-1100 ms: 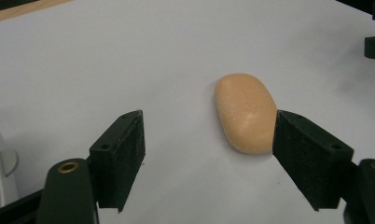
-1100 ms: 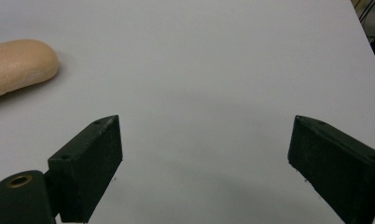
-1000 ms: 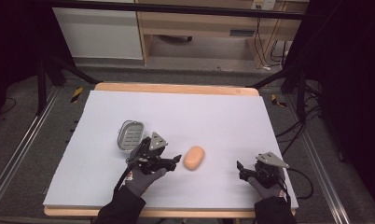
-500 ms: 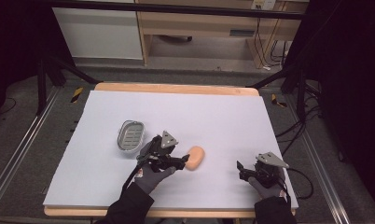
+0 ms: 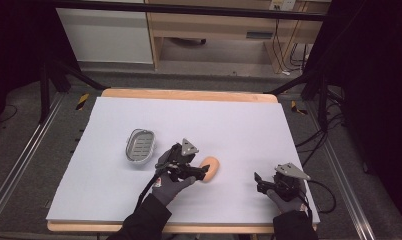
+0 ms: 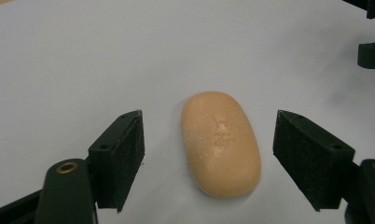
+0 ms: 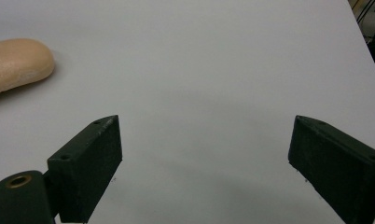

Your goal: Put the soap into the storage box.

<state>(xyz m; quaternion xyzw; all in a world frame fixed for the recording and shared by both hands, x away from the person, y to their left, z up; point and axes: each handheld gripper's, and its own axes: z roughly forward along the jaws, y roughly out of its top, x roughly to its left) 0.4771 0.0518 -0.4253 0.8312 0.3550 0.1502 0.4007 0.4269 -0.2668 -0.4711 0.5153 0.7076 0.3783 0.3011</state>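
Note:
An oval peach-coloured soap bar [image 5: 209, 168] [image 6: 220, 142] lies flat on the white table cover. My left gripper [image 5: 196, 172] [image 6: 209, 163] is open, its jaws standing one on each side of the soap with a gap on both sides, touching nothing. A small grey metal soap dish [image 5: 139, 145] sits empty to the left of that gripper. My right gripper [image 5: 260, 182] [image 7: 204, 168] rests open near the front right of the table, nothing between its jaws. In the right gripper view the soap bar [image 7: 15, 63] shows at the far left.
The white cover [image 5: 229, 125] spreads over a wooden table whose edge [image 5: 189, 95] shows at the back. A wooden shelf unit [image 5: 214, 30] stands beyond the table. Cables [image 5: 324, 195] trail off the right side.
My left gripper has moved right from beside the soap dish until its open jaws straddle the soap. The right gripper has stayed still.

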